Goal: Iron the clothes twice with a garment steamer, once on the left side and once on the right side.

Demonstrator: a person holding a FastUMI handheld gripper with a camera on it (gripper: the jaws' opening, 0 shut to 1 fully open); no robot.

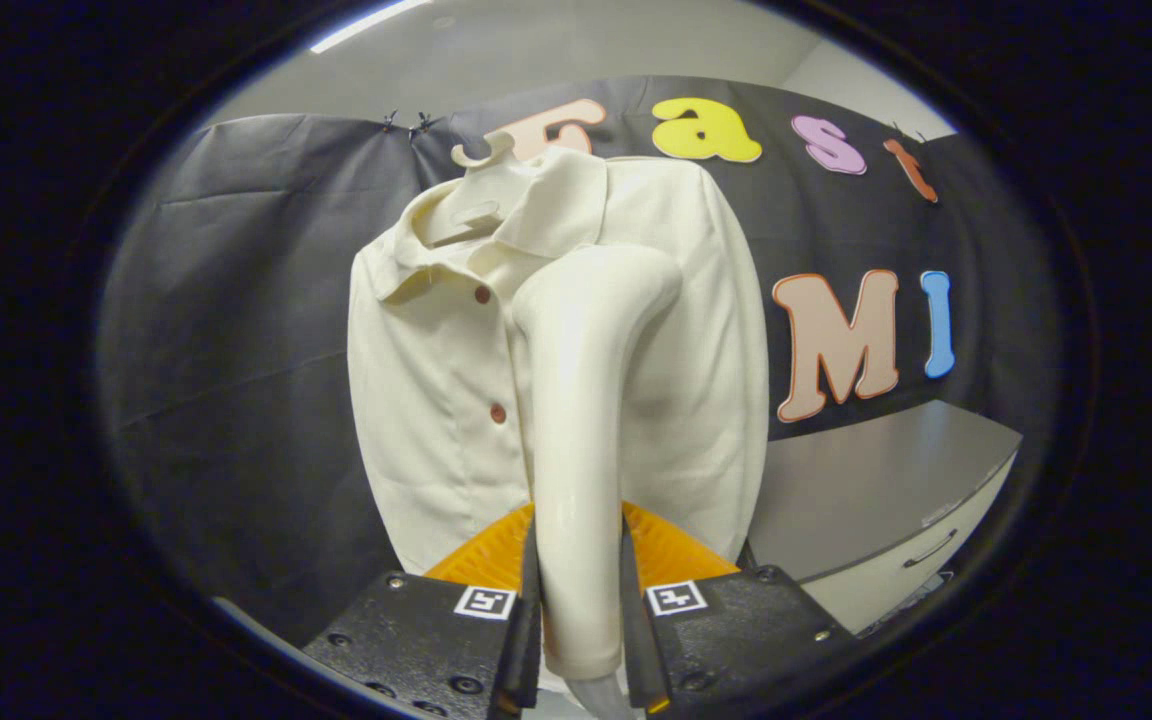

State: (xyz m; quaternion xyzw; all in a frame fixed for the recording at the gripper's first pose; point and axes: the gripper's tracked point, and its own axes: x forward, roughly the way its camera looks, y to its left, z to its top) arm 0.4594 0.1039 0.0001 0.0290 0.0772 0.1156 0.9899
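Observation:
A cream shirt (436, 400) with small reddish buttons hangs on a pale hanger (481, 152) against the black cloth wall. My gripper (578, 590) is shut on the handle of a cream garment steamer (581, 400); both fingers press its sides. The steamer rises straight up from between the fingers, and its bent head (626, 285) lies against the shirt's chest, to the right of the button line and below the collar. The handle hides the shirt's middle strip.
A grey cabinet (866, 490) with a drawer handle stands to the right of the shirt, below the cloth wall. Black cloth hangs wide to the left of the shirt.

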